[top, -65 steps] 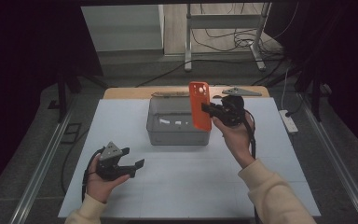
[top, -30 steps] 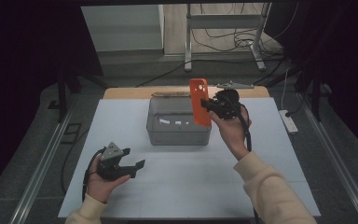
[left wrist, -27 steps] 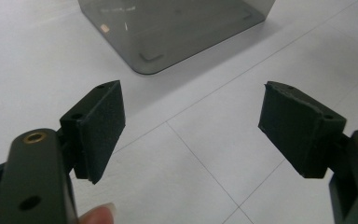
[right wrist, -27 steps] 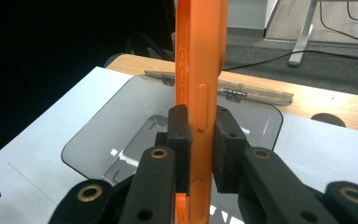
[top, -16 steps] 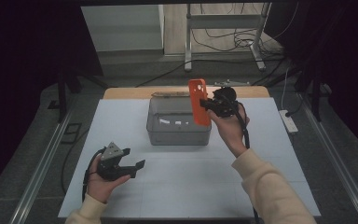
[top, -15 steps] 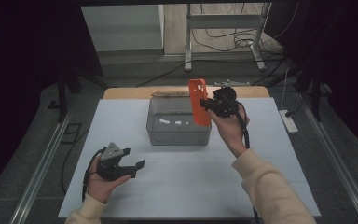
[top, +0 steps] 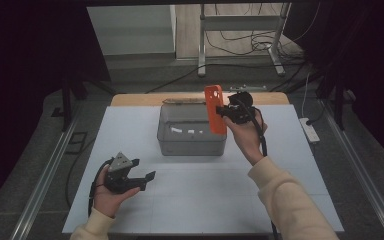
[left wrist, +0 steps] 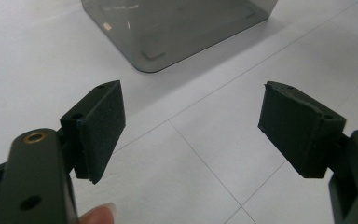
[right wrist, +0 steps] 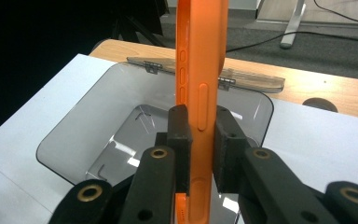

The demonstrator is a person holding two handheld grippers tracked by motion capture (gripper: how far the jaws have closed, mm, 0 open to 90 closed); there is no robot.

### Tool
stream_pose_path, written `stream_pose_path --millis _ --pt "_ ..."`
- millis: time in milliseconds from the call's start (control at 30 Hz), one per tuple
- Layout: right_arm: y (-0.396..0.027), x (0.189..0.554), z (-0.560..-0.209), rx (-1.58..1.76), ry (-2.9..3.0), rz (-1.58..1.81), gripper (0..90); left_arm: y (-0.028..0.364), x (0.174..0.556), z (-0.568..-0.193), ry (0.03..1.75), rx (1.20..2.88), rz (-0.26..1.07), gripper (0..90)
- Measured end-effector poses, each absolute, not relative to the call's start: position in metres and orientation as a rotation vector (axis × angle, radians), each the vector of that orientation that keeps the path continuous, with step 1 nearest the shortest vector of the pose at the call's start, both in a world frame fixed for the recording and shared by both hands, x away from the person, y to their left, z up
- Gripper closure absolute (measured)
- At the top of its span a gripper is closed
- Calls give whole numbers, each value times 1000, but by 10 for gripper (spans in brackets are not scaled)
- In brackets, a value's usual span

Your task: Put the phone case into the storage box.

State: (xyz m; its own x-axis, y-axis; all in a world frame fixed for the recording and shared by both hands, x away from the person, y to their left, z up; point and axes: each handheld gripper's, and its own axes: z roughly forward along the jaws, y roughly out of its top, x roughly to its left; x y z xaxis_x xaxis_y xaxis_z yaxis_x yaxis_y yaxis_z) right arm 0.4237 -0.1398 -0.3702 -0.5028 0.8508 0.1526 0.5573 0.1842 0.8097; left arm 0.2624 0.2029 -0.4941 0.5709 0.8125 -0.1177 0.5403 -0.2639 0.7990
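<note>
You have one orange phone case (top: pixel 215 109), one smoky clear plastic box (top: pixel 192 131) with its lid folded back, and two grippers on the white desk (top: pixel 205 195). Your right gripper (top: pixel 225 111) has its jaws closed narrow on the phone case, pads pressing its two flat faces, so the case stands on edge and upright in the right gripper view (right wrist: pixel 200 93). You hold it in the air above the box's right half, clear of the rim. Your left gripper (top: pixel 147 177) sits low at the near left of the desk, well apart from the box, its jaws spread wide with nothing between them but bare desk.
</note>
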Motion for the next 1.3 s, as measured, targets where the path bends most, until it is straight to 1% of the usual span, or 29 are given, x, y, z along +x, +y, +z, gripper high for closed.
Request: stream_pose_path --millis 767,1300 --pt "-128 443 -370 1425 2184 1126 791 204 263 -494 1089 1946 401 229" --pt "-127 450 -375 1456 2190 1095 791 204 263 -495 1091 1949 403 230"
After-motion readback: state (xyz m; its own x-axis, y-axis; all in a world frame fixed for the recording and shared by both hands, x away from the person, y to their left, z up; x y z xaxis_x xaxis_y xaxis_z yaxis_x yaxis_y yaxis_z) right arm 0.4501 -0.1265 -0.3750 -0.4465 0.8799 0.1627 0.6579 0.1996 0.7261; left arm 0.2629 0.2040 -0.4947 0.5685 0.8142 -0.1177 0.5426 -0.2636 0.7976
